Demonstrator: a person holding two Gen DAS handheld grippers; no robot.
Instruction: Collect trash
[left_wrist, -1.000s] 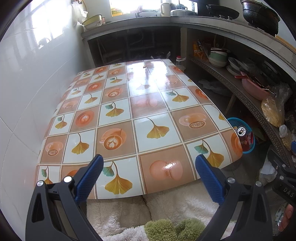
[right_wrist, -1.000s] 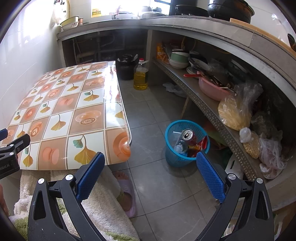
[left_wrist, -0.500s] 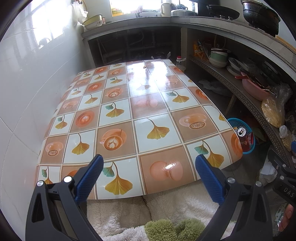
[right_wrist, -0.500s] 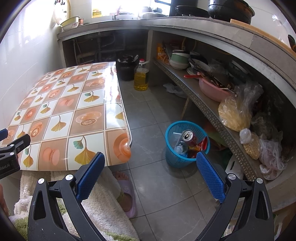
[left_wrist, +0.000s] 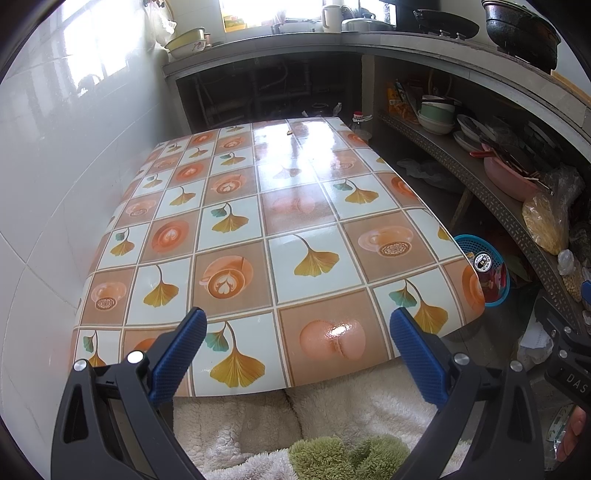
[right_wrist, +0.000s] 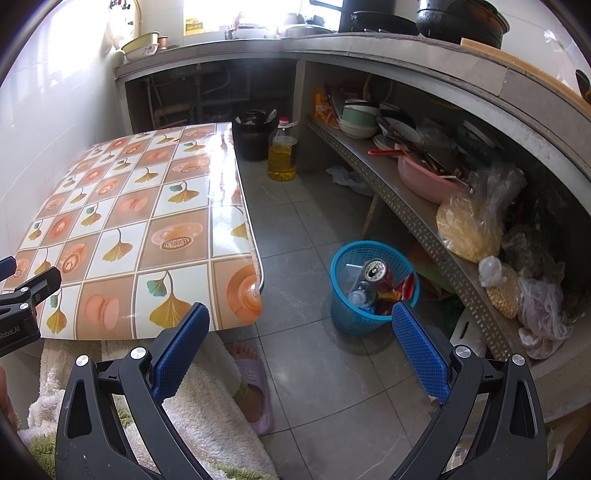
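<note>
A blue mesh trash basket (right_wrist: 347, 317) stands on the grey floor right of the table. Inside it lie a red drink can (right_wrist: 376, 274), a clear plastic bottle (right_wrist: 360, 294) and red wrappers. The basket (left_wrist: 496, 295) also peeks out past the table's right edge in the left wrist view. My left gripper (left_wrist: 298, 345) hovers open over the near edge of the patterned table (left_wrist: 280, 229), holding nothing. My right gripper (right_wrist: 300, 341) is open above the floor, near the table corner and left of the basket, with nothing between its fingers.
A person's foot in a lilac slipper (right_wrist: 255, 384) and a fluffy white garment (right_wrist: 199, 406) lie below the grippers. A yellow oil bottle (right_wrist: 282, 155) and black pot (right_wrist: 251, 134) stand on the floor. A low shelf (right_wrist: 417, 218) with bowls and bags runs along the right.
</note>
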